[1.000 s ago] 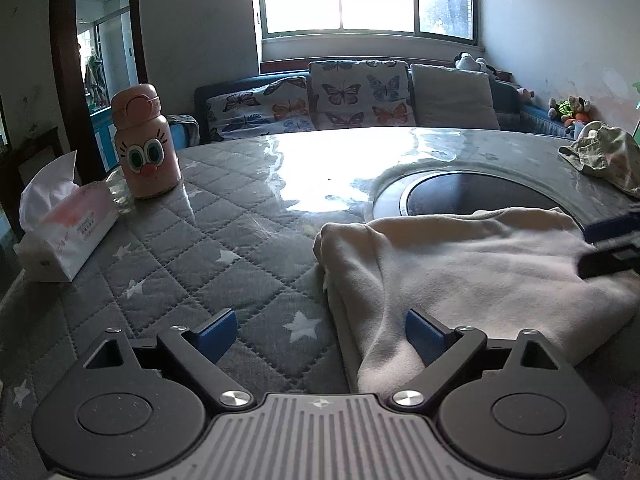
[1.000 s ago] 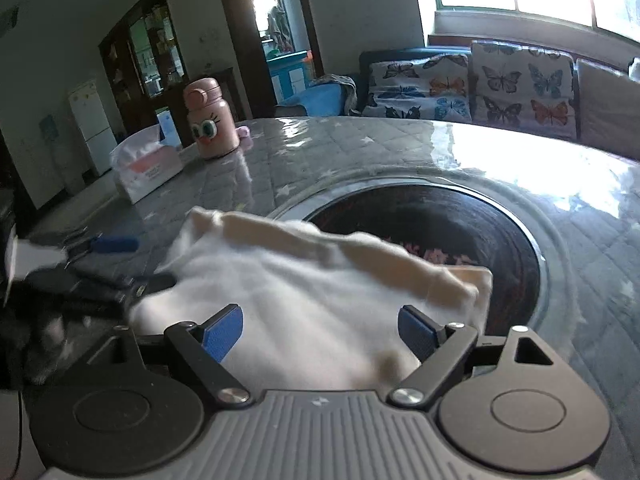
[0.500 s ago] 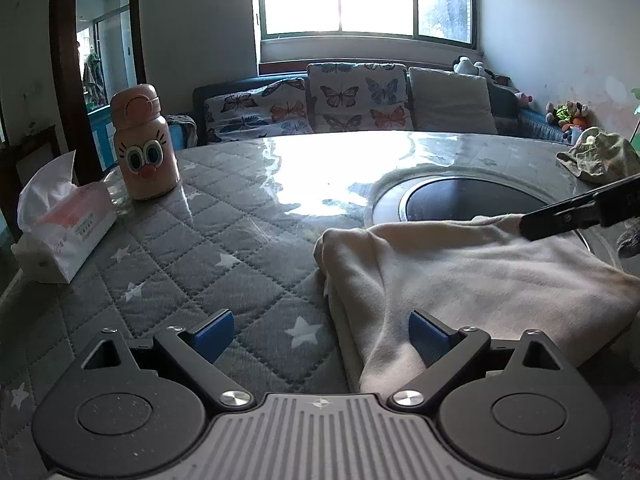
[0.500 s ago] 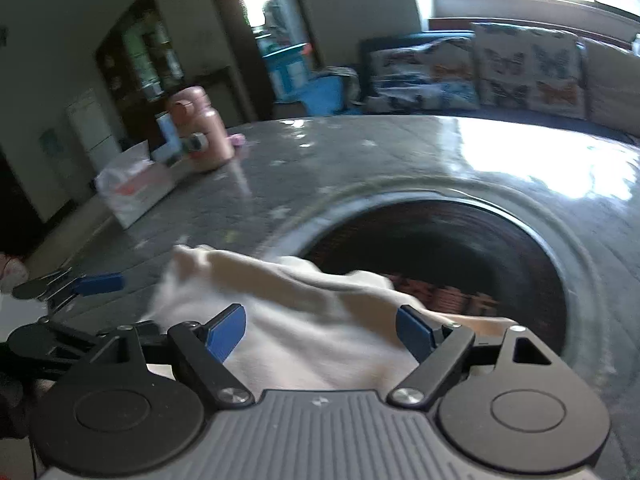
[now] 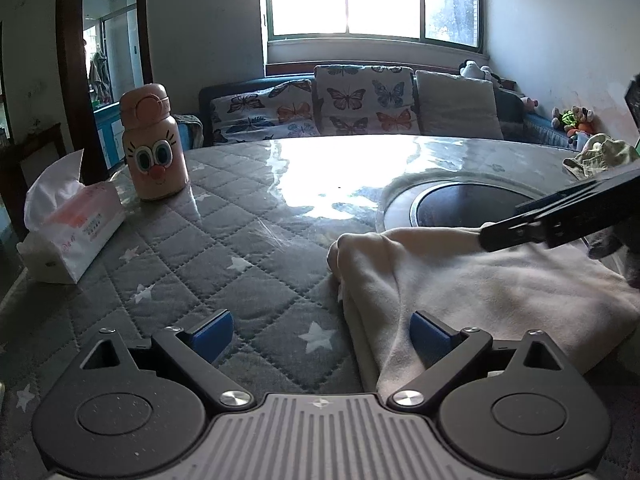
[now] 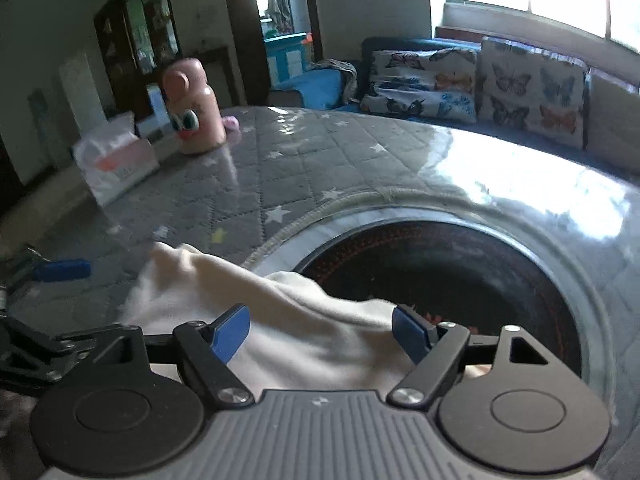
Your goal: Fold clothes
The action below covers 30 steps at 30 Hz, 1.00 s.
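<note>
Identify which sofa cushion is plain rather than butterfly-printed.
The rightmost cushion, plain beige; the two cushions left of it carry butterfly prints.

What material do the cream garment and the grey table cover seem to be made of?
The cream garment looks like soft fleece or brushed cotton: matte, fuzzy nap, thick rounded folds. The grey table cover looks like quilted fabric with diamond stitching and white stars; the strong glare suggests a clear plastic sheet over it, though this is uncertain.

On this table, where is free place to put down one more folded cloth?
Bare quilted table lies between the pink bottle, tissue pack and cream garment. Also free: the glossy far side before the sofa. Crowded: around the dark round inset, where the garment overlaps it.
</note>
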### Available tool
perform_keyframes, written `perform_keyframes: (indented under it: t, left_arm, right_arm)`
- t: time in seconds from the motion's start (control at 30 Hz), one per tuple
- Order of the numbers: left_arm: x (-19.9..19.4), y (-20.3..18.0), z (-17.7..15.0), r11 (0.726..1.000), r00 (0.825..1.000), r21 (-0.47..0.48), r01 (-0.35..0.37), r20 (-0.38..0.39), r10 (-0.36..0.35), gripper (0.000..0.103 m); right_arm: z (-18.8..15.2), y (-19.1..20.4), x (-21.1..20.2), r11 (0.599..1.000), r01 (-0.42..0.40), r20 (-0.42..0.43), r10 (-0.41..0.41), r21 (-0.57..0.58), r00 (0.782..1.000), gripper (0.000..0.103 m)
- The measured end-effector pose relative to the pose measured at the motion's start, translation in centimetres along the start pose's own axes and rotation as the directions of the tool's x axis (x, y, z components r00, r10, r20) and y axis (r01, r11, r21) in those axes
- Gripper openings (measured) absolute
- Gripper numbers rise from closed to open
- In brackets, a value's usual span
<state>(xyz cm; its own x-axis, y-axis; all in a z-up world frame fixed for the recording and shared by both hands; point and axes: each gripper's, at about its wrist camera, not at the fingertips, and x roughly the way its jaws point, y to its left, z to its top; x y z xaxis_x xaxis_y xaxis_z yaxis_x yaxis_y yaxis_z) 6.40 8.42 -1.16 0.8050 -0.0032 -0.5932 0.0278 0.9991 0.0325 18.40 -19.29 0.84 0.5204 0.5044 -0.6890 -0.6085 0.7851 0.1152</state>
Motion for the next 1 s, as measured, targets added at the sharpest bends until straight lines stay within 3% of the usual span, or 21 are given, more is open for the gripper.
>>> perform_keyframes:
  t: [0.23, 0.57, 0.77, 1.0]
  left_arm:
    - [0.4, 0.5, -0.4, 1.0, 1.0, -0.01, 0.008, -0.014, -0.008, 0.097]
    - [0.3, 0.7, 0.5, 0.999, 1.0, -0.042, 0.013, -0.004, -0.013, 0.097]
    - [0.8, 1.1, 0.5, 0.998, 1.0, -0.059, -0.001, -0.02, -0.001, 0.097]
    - [1.1, 1.8, 0.5, 0.996, 0.999, -0.086, -0.017, -0.038, 0.014, 0.097]
  right_arm:
    - [1.1, 0.7, 3.2, 0.992, 0.126, -0.041, -0.127, -0.029, 0.991, 0.078]
    - [0.6, 1.4, 0.7, 0.994, 0.102, -0.002, -0.102, -0.046, 0.995, 0.078]
    - [-1.9, 3.5, -1.5, 0.991, 0.051, -0.011, -0.052, -0.127, 0.999, 0.081]
    - [-4.3, 8.5, -3.0, 0.963, -0.002, 0.039, 0.013, -0.268, 0.999, 0.082]
